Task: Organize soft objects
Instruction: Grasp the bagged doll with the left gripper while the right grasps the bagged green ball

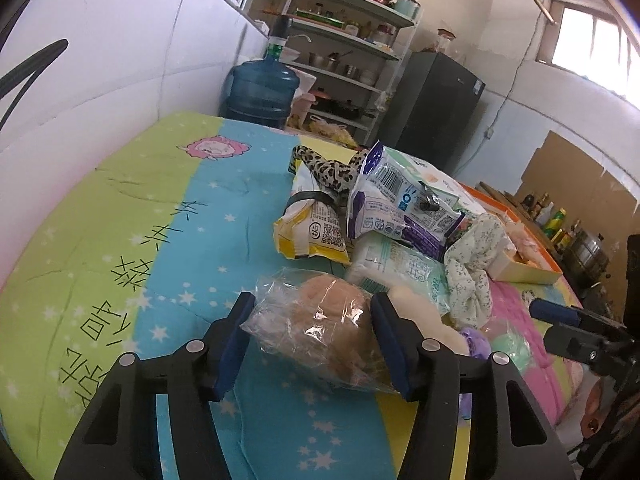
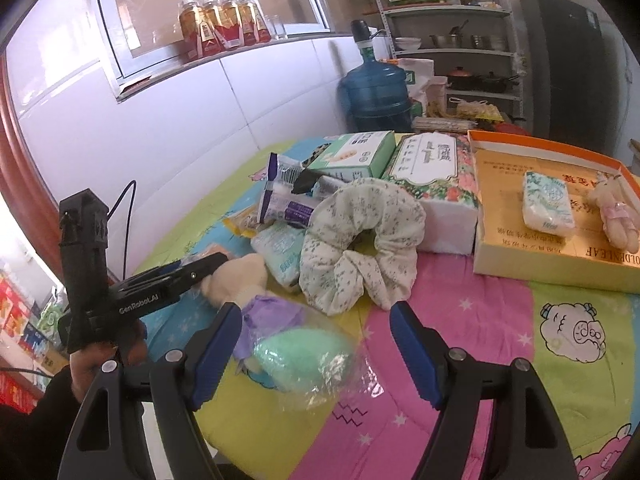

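Note:
A brown plush toy in a clear plastic bag point(image 1: 320, 332) lies on the colourful sheet point(image 1: 160, 220). My left gripper point(image 1: 312, 324) is shut on it, one blue pad against each side of the bag. In the right wrist view my right gripper point(image 2: 316, 350) stands open over a mint-green soft toy in clear wrap point(image 2: 300, 360), the pads apart from it. A cream plush point(image 2: 240, 276), a purple soft piece point(image 2: 272, 312) and a floral fabric ring point(image 2: 360, 240) lie just beyond. The left gripper point(image 2: 200, 270) shows there from the side, held by a hand.
An orange-rimmed box point(image 2: 560, 268) at the right holds a tissue pack point(image 2: 546, 204) and a pink plush point(image 2: 612, 216). Snack bags point(image 1: 400, 204), a leopard cloth point(image 1: 328, 168) and tissue boxes point(image 2: 436, 176) pile behind. A water jug point(image 1: 260, 92) and fridge point(image 1: 432, 112) stand past the far edge.

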Demonstrator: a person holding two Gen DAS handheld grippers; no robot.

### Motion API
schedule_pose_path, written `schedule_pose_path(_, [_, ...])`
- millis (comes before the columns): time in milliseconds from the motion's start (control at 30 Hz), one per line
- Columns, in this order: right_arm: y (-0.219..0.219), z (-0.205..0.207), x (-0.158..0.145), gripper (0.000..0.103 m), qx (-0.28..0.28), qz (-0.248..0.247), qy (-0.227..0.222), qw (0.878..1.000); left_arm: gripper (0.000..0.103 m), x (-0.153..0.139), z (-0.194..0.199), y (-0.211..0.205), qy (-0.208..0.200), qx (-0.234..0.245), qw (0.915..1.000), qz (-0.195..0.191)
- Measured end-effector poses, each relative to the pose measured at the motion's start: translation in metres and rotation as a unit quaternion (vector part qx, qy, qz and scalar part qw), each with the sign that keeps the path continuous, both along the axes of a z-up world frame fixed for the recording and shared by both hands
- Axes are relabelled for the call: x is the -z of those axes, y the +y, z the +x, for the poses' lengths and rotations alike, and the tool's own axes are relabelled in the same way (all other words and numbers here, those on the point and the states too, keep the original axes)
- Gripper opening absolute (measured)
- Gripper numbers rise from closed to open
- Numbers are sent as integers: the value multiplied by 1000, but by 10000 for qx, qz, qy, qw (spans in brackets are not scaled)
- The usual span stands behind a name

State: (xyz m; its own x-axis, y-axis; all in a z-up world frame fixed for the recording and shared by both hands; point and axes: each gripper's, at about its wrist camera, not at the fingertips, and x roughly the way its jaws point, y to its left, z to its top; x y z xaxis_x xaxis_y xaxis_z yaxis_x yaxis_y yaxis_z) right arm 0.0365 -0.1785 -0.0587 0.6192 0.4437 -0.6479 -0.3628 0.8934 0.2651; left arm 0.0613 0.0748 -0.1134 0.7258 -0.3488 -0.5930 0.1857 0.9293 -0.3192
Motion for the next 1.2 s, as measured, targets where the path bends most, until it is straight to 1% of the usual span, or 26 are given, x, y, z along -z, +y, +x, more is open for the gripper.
schedule_pose_path(167, [5, -2, 4, 76, -190, -229, 25, 9996, 60, -4, -4, 5, -73, -177, 9998, -23])
schedule_pose_path(267, [10, -4, 8, 76, -303, -398, 27, 9987, 60, -11, -9, 13, -195, -344, 9992, -28])
schedule_pose_path(400, [16, -3, 13, 76, -411, -501, 55, 9979, 60, -22, -13, 15, -334, -420, 9986, 40])
schedule_pose_path(600, [23, -3, 21, 76, -510, -663, 107, 9964, 60, -32, -18, 11, -469, -390, 9980, 133])
schedule_pose_path(767, [20, 0, 23, 76, -482, -647, 169, 9966, 60, -36, -23, 5, -547, -364, 9975, 250])
schedule_pose_path(800, [19, 0, 23, 74, -454, -624, 175, 9969, 60, -36, -24, 4, -559, -357, 9974, 271])
schedule_pose_path(833, [18, 1, 23, 70, -429, -589, 185, 9972, 60, -37, -25, 3, -573, -353, 9973, 293])
schedule_pose_path(900, [15, 4, 24, 68, -422, -515, 215, 9975, 60, -39, -26, -1, -593, -334, 9972, 312])
schedule_pose_path(1033, [19, 5, 26, 69, -605, -645, 209, 9959, 60, -39, -27, -8, -616, -264, 9973, 306])
schedule_pose_path(1200, [30, 13, 30, 69, -1052, -960, 251, 9895, 60, -40, -29, -11, -625, -244, 9973, 307])
